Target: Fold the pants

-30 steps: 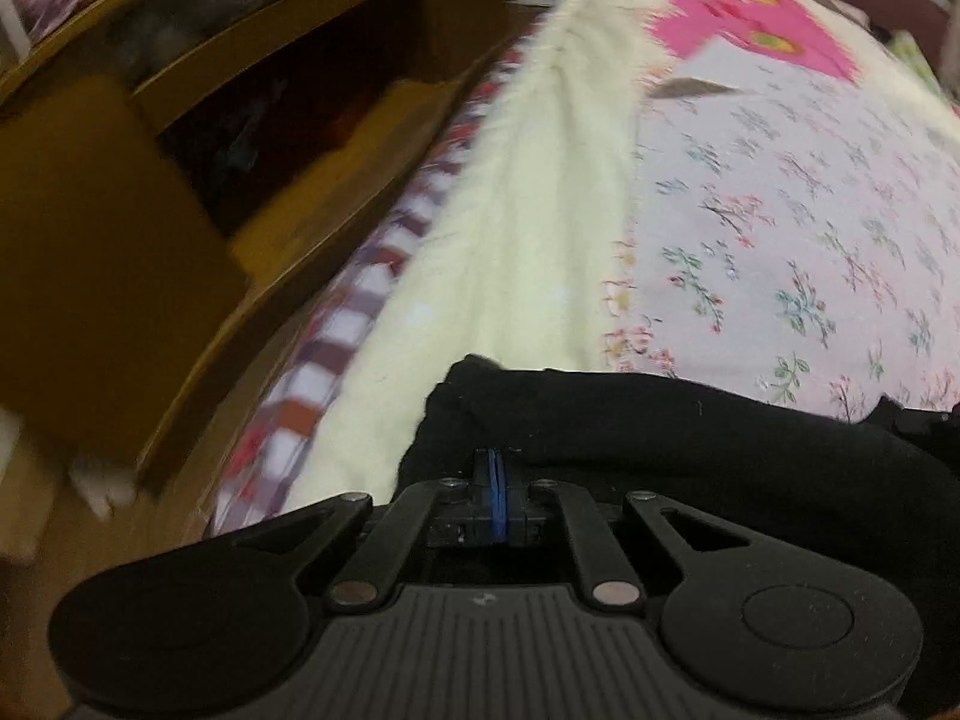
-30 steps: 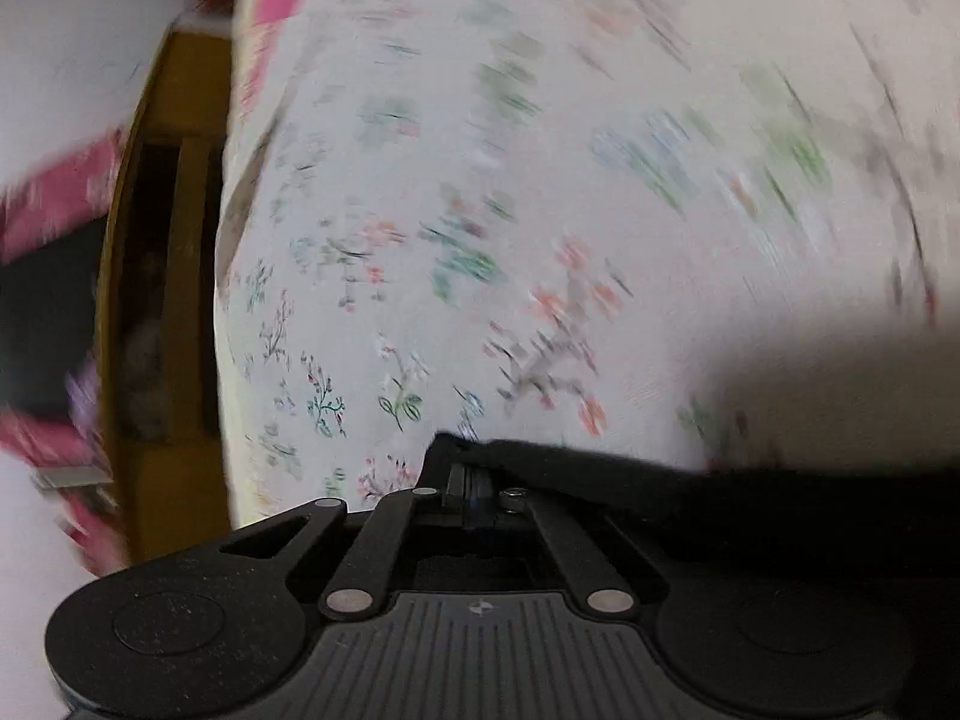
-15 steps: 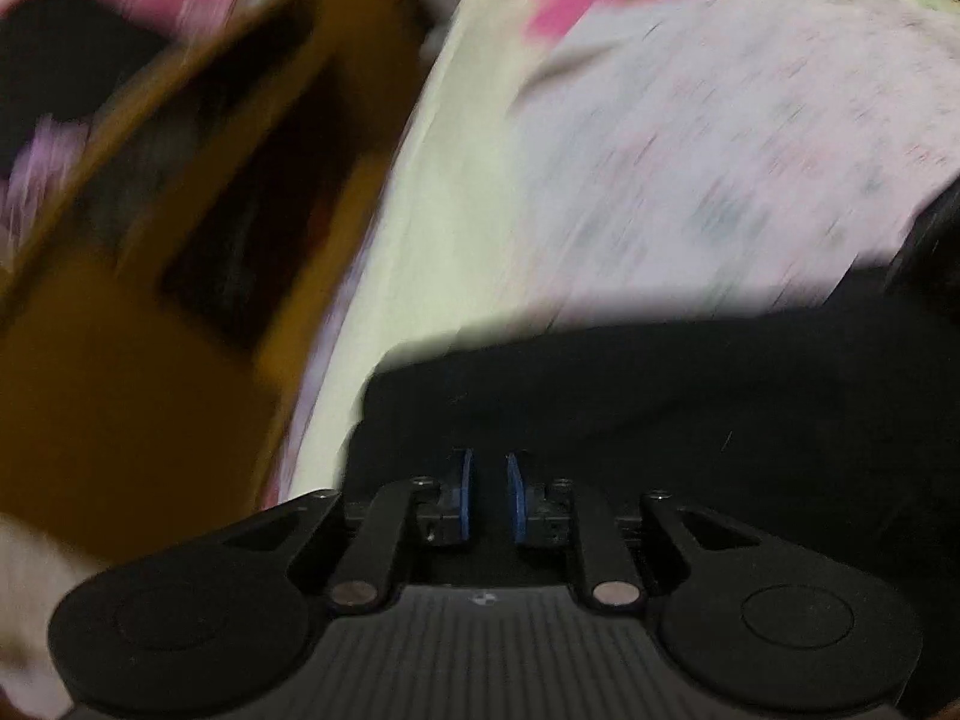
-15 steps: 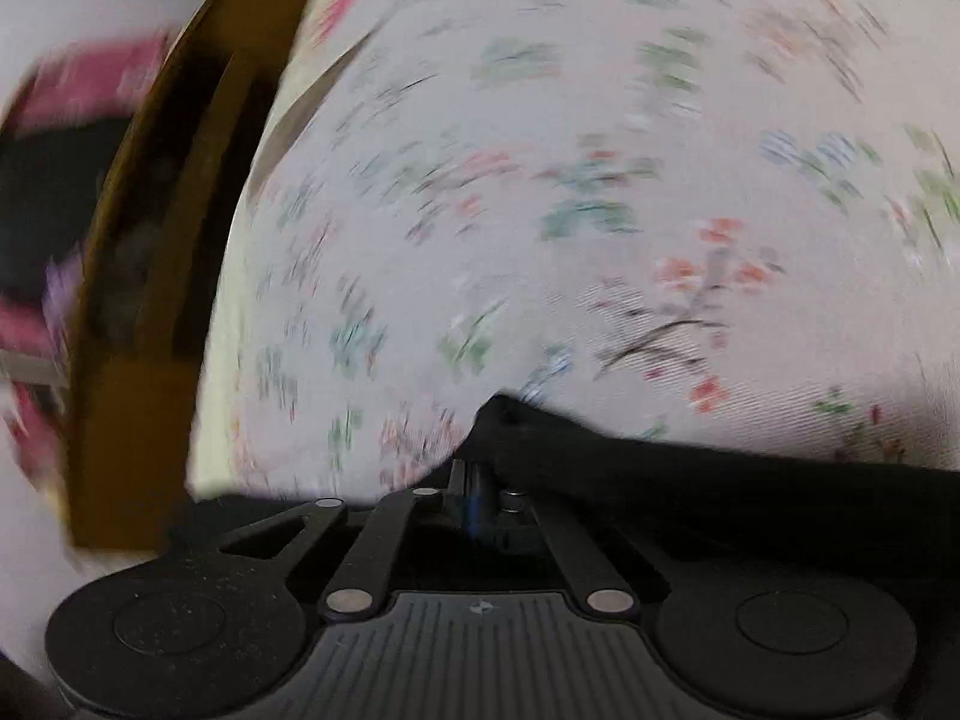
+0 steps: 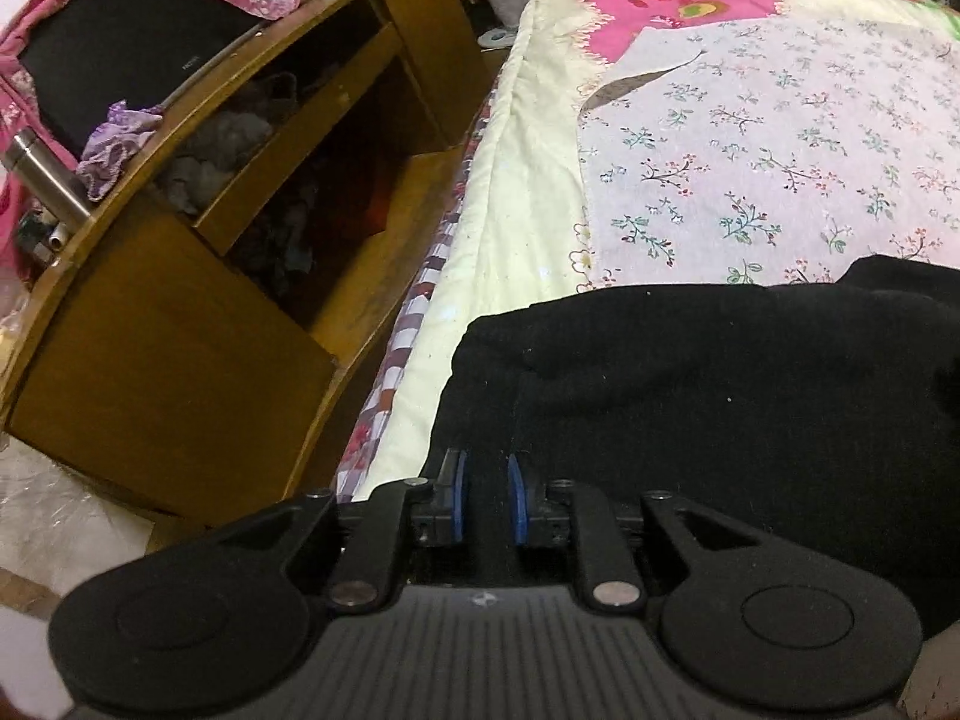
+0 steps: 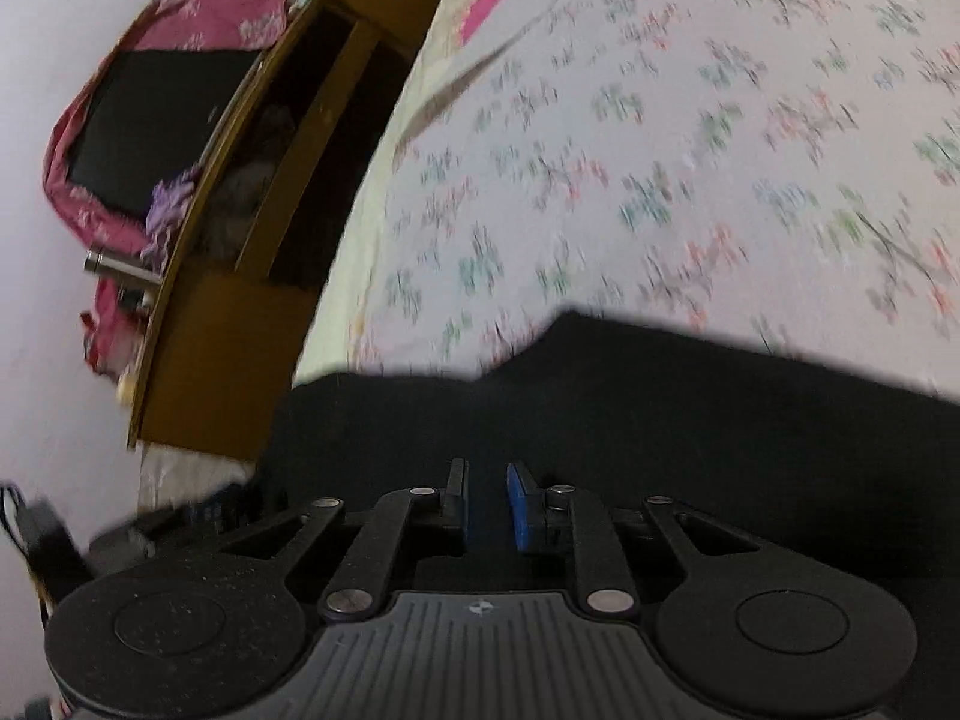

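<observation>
Left tongs (image 5: pixel 485 495): low over the near edge of the bed (image 5: pixel 510 222), pointing forward along the mattress. Blue pads (image 5: pixel 459 495) stand apart with a clear gap; nothing between them. Tips sit just above the black pants (image 5: pixel 720 384), near the garment's left edge; contact with the cloth cannot be judged.

Right tongs (image 6: pixel 487 501): same attitude, low and level, pointing across the bed (image 6: pixel 660 150). Pads (image 6: pixel 519 504) spread, gap clear, gripping nothing. The pants (image 6: pixel 660 420) fill the view directly ahead and under the tips. View is motion-blurred on the sheet.

Pants: lying on the bed in a dark band across the near edge, on the floral sheet (image 5: pixel 780 138), left end overlapping the pale yellow blanket (image 5: pixel 522 180). A fold line shows along the far edge in the left view.

Wooden shelf unit (image 5: pixel 198 324) stands just beside the bed on the left, with a steel flask (image 5: pixel 45 177) lying on top.
</observation>
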{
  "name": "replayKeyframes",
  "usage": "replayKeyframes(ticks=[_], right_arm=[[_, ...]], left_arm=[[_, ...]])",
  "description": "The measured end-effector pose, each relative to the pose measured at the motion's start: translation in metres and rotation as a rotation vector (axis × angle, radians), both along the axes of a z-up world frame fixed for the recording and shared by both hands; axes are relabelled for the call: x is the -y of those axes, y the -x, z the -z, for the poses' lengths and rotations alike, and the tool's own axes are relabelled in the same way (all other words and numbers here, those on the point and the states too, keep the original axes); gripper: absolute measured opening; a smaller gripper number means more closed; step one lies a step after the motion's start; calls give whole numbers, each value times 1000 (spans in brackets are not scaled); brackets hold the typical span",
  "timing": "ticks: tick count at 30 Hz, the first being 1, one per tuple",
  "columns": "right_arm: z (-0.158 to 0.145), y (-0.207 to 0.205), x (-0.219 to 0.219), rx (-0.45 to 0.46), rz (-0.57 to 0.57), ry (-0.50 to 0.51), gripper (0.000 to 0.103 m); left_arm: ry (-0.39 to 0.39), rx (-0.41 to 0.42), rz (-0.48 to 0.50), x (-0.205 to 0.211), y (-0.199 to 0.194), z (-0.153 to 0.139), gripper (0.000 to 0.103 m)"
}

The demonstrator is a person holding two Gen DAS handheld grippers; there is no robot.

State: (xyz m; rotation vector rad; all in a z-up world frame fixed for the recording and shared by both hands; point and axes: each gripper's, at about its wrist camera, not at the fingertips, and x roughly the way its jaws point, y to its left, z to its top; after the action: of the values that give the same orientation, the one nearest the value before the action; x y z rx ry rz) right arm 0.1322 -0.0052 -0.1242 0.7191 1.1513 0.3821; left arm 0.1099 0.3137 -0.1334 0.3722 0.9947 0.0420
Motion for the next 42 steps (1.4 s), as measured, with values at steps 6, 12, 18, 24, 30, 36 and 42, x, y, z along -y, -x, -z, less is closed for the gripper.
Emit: replayKeyframes(ticks=[6, 12, 18, 24, 30, 36, 42], right_arm=[[9, 45, 25, -87, 0, 22, 7], [23, 70, 59, -145, 80, 96, 5], [19, 94, 94, -174, 191, 86, 6], [-4, 144, 137, -148, 386, 80, 8], [-2, 227, 203, -195, 672, 117, 13], [-8, 299, 268, -179, 985, 170, 15], [4, 331, 293, -168, 1128, 141, 17]], left_arm=[[44, -21, 121, 27, 14, 10, 34], [5, -156, 112, 20, 17, 53, 35], [19, -121, 232, 64, 13, 22, 34], [132, -143, 478, 160, 18, 7, 36], [217, -198, 754, 272, 43, 17, 39], [225, -210, 986, 362, 76, 22, 39], [236, -262, 1098, 416, 105, 34, 40]])
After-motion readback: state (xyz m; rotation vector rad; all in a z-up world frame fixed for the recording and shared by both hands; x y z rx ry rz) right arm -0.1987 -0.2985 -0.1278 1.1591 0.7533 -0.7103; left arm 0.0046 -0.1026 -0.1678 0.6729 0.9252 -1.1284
